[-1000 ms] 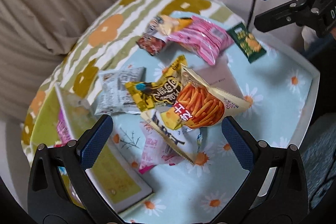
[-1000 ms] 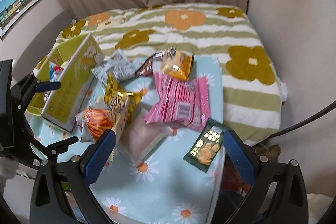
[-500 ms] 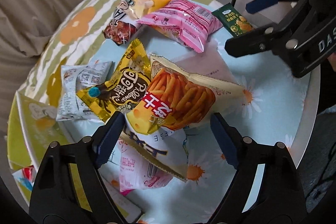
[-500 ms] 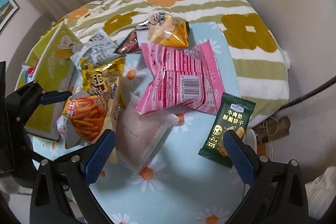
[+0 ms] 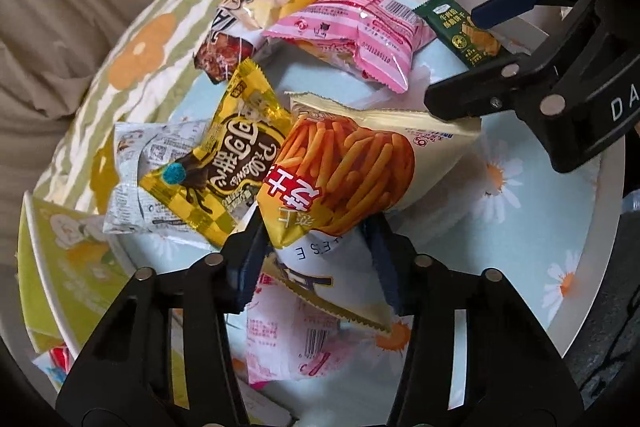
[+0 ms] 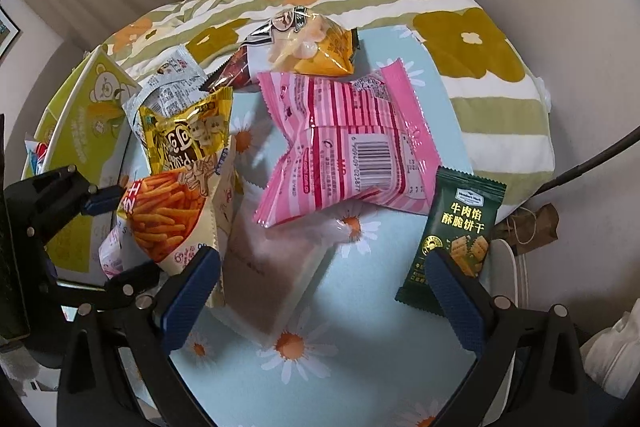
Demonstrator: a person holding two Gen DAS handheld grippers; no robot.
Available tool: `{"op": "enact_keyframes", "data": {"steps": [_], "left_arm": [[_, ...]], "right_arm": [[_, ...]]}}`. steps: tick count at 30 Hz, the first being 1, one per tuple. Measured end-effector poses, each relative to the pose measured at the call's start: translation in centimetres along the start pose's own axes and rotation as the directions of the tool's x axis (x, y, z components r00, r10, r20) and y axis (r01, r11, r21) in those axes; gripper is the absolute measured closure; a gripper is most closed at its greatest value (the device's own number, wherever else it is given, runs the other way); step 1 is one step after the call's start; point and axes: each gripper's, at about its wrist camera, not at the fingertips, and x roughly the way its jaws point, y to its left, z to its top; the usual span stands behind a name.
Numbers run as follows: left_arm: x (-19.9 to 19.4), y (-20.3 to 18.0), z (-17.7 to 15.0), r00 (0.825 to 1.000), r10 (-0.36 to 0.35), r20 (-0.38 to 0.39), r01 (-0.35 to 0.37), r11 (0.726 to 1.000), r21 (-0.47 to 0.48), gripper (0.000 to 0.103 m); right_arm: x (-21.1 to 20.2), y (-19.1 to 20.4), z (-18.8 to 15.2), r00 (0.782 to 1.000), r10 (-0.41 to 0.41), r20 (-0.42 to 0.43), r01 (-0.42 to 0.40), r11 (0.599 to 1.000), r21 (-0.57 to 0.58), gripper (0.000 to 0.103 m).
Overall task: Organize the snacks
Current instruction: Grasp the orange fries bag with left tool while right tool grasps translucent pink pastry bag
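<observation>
The left gripper (image 5: 316,259) has its two blue pads set either side of the lower end of the orange stick-snack bag (image 5: 344,175), the jaws narrowed around it; whether they truly pinch it I cannot tell. That bag sits on top of the heap near the left edge of the daisy-print tabletop (image 6: 360,347), leaning on the yellow cocoa-snack bag (image 5: 224,155) and lying over a white-and-pink packet (image 5: 288,339). A grey-white sachet (image 5: 136,163) is just beside the yellow one. The right gripper (image 6: 324,291) hangs wide apart and empty above the near edge, one pad overlapping the dark green biscuit packet (image 6: 456,235) at the right edge. The pink striped bag (image 6: 348,143) lies mid-table, touching the orange popcorn bag (image 6: 312,47) toward the far edge
</observation>
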Motion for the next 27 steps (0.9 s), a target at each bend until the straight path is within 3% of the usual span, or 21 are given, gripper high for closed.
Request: {"op": "enact_keyframes", "data": {"steps": [10, 20, 27], "left_arm": [[-1.2, 0.3, -2.1, 0.999, 0.025, -0.023, -0.027, 0.995, -0.092, 0.065], [-2.3, 0.2, -4.0, 1.0, 0.025, -0.017, -0.027, 0.992, -0.127, 0.066], [-2.1, -0.3, -4.2, 0.999, 0.044, -0.013, -0.045, 0.993, -0.11, 0.066]], "right_arm": [[0.0, 0.6, 0.2, 1.0, -0.008, 0.013, 0.007, 1.0, 0.029, 0.001], [1.9, 1.6, -0.1, 0.999, -0.009, -0.038, 0.013, 0.996, 0.085, 0.001], [4.2, 3.2, 0.3, 0.997, -0.062, -0.051, 0.067, 0.992, 0.109, 0.02]]}}
